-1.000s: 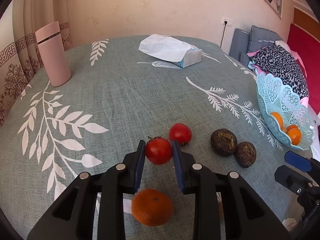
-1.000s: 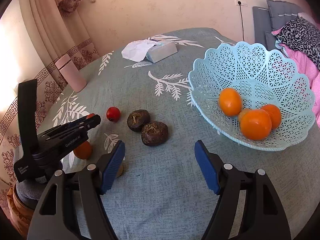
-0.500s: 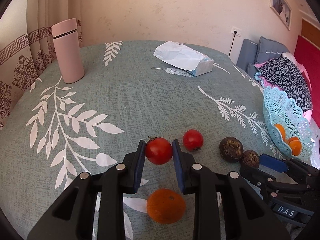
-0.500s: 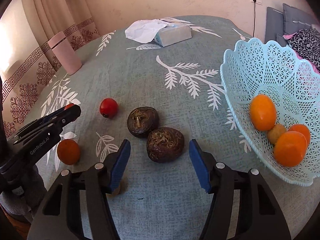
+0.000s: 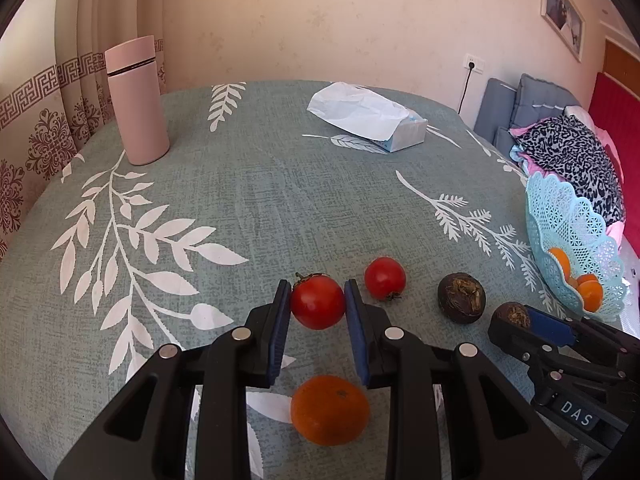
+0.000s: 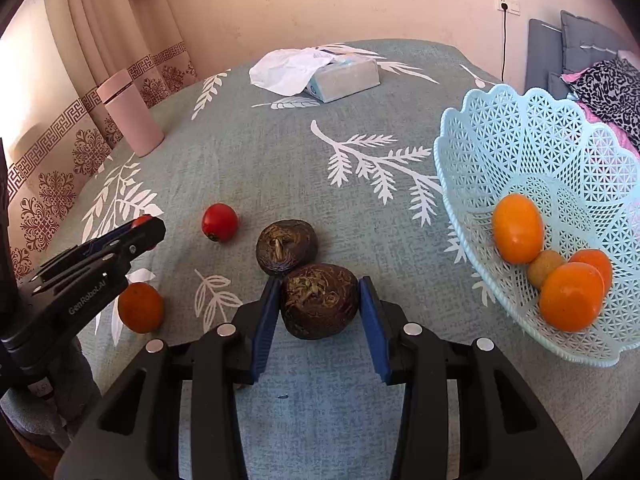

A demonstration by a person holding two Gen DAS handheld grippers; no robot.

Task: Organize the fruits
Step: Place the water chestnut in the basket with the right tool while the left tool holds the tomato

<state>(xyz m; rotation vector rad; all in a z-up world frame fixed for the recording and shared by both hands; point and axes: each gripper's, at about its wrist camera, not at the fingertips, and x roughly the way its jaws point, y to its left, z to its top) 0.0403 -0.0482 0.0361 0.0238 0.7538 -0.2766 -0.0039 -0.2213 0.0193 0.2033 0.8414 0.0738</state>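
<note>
Held tomato [image 6: 141, 221] mostly hidden behind left tongs [image 6: 154, 232].

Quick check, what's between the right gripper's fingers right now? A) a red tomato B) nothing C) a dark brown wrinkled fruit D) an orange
C: in the right wrist view the right gripper has its blue fingers on either side of the dark brown wrinkled fruit, which sits on the tablecloth next to a second brown fruit; the left gripper has the tomato.
</note>
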